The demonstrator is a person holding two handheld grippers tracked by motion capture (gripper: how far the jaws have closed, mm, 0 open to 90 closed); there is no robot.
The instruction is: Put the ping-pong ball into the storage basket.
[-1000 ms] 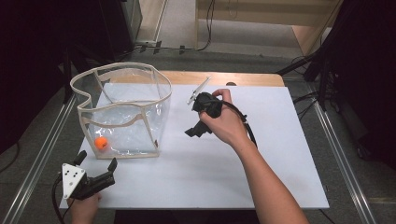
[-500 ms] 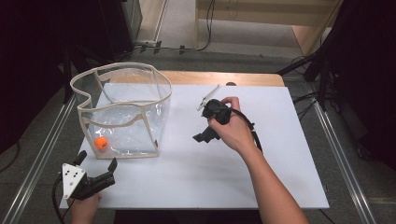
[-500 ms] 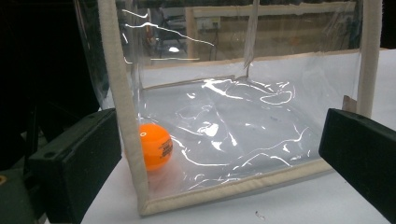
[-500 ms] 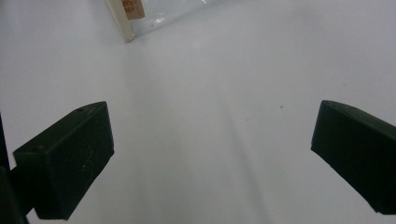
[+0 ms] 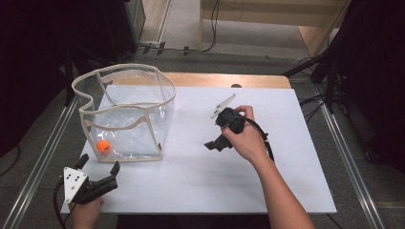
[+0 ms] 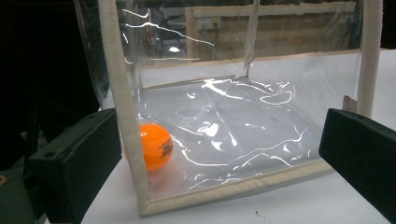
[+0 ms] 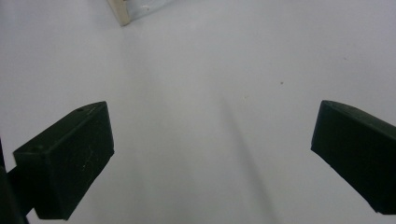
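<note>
A clear plastic container (image 5: 125,110) with beige trim stands open-topped on the left of the white table (image 5: 200,186). An orange ball (image 5: 103,146) lies inside it, at the near left corner. My left gripper (image 5: 98,165) rests at the table's near left corner, open and holding nothing, and faces the container. In the left gripper view the ball (image 6: 155,146) sits behind the clear wall, between the spread jaws of my left gripper (image 6: 219,158). My right gripper (image 5: 216,142) is held over the middle of the table. It points down at bare white surface, open and holding nothing (image 7: 212,154).
A corner of the container's beige trim (image 7: 122,14) shows at the top of the right gripper view. Metal rails run along both sides of the table, and a wooden edge (image 5: 224,80) lies at the back. Dark equipment and cables stand beyond.
My right gripper has moved to the right and a little nearer, away from the container. The left gripper, the container and the ball have stayed where they were.
</note>
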